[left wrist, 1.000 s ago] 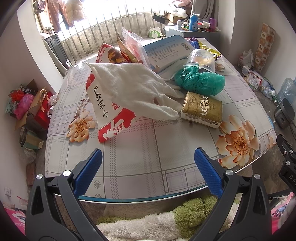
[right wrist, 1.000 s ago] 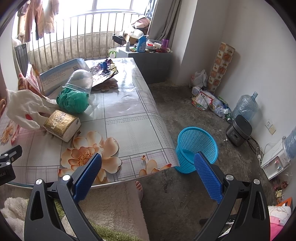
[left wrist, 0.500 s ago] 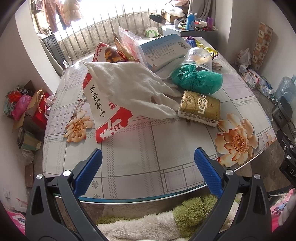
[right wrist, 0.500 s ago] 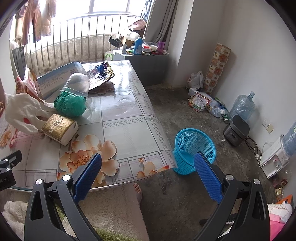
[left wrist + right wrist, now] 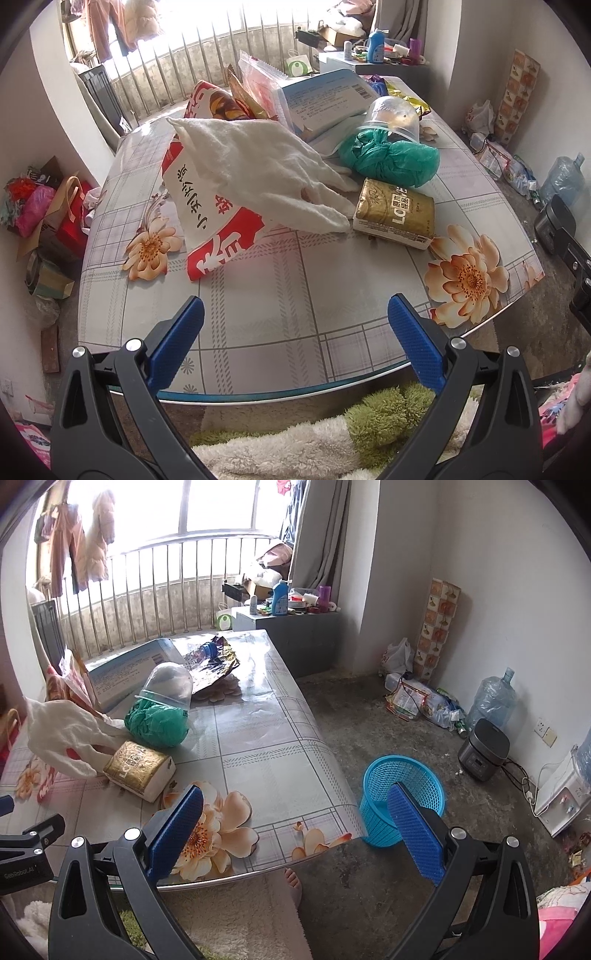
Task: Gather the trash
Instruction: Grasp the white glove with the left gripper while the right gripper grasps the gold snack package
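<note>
Both my hand-held grippers, left [image 5: 295, 328] and right [image 5: 295, 819], gape wide and empty. Nothing looks collected yet: the gold packet [image 5: 394, 213], green bag [image 5: 391, 158] and white cloth [image 5: 266, 173] lie on the counter [image 5: 280, 306]; the blue basket [image 5: 402, 797] on the floor looks empty.

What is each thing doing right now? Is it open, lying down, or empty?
Left gripper: open, holding nothing.
Right gripper: open, holding nothing.
Blue plastic mesh basket: upright on the floor, nothing visible inside.
Gold rectangular packet: lying flat.
Green crumpled plastic bag: bunched up.
Clear plastic cup: tipped on its side.
White cloth glove: draped over the red-and-white bag.
</note>
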Demonstrator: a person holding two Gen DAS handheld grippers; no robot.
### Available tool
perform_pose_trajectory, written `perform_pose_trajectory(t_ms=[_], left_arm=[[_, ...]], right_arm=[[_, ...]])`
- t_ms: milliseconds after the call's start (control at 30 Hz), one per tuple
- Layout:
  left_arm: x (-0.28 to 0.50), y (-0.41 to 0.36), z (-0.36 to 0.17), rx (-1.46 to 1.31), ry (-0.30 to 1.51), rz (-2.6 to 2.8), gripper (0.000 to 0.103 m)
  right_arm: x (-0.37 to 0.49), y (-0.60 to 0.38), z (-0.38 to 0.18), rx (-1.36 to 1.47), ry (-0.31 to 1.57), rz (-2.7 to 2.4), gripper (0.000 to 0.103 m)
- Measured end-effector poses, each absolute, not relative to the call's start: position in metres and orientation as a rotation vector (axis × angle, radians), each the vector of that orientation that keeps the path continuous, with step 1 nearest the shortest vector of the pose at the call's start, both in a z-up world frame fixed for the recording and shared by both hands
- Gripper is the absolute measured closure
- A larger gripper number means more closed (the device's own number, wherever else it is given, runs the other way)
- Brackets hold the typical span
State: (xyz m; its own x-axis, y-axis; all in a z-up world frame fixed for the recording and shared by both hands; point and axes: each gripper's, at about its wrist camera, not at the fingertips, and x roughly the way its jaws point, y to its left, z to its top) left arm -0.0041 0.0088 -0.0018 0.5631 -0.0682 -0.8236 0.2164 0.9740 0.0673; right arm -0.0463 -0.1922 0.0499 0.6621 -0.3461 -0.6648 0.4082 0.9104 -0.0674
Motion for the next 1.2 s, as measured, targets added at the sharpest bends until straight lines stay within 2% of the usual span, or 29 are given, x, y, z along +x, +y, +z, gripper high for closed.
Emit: perform_pose_trajectory(t_ms=[200,500,633,767,967,1100,1200], left_arm=[[-0.003,0.013,0.003,0.108,0.929,-0.272,0.008],[0.013,0.046,0.027,0.03,0.7,-0.378,0.008],[0.032,0.067,0.029,-0.022,0.69,-0.388,0.008],[0.051,0.079,0.024,-0.08,0.72,-0.425,0.026],[0.072,0.082,0.007,-0.145,0.78,-0.462,0.044],[0.08,0.083,-0.003,-0.186,0.814,-0.493,0.057],[0.084,0.084,-0.007,-0.208,0.823,-0.51,0.062]], right_arm=[[-0.034,-0.184,0.055,0.095,0.644,-0.326,0.006],[0.011,-0.162,0.056,0.11,0.648,-0.083,0.006],[0.03,-0.145,0.045,0.131,0.692,0.042,0.014],[0.048,-0.129,0.028,0.125,0.759,0.159,0.023],[0.067,-0.113,0.01,0.055,0.851,0.305,0.029],[0.079,-0.114,0.005,0.013,0.881,0.304,0.03],[0.084,-0.117,-0.003,0.041,0.917,0.316,0.031]])
